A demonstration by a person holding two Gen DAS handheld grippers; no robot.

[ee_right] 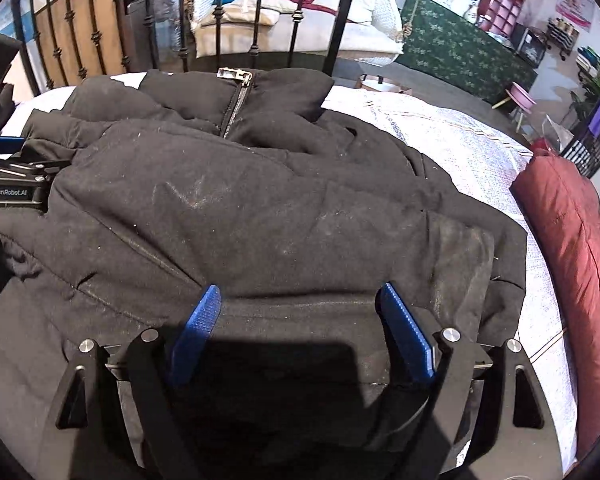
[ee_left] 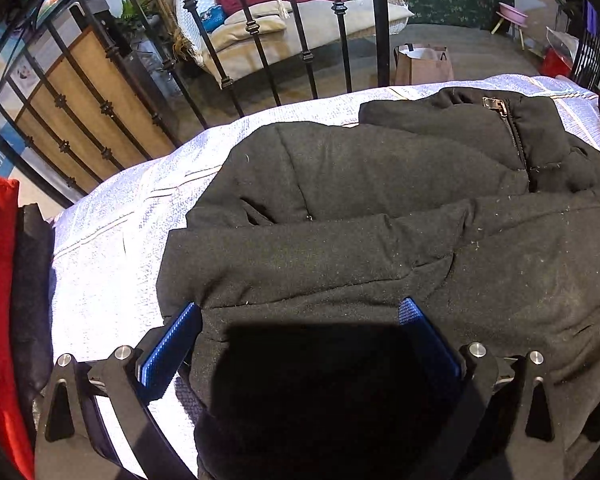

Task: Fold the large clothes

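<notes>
A large black padded jacket (ee_left: pixel 360 208) lies on a white bedspread (ee_left: pixel 112 240), its zipper and collar at the far end. It also shows in the right wrist view (ee_right: pixel 260 200). My left gripper (ee_left: pixel 300 312) is open, its blue pads spread wide over the jacket's near left edge. My right gripper (ee_right: pixel 300 300) is open, its blue pads wide apart over the jacket's near hem. The left gripper also appears at the left edge of the right wrist view (ee_right: pixel 8 142), beside the jacket.
A black iron bed rail (ee_left: pixel 260 40) stands beyond the bed. A dark red pillow (ee_right: pixel 560 240) lies at the bed's right side. Red and dark fabric (ee_left: pixel 0 300) lies at the left. A paper bag (ee_left: pixel 422 64) stands on the floor beyond.
</notes>
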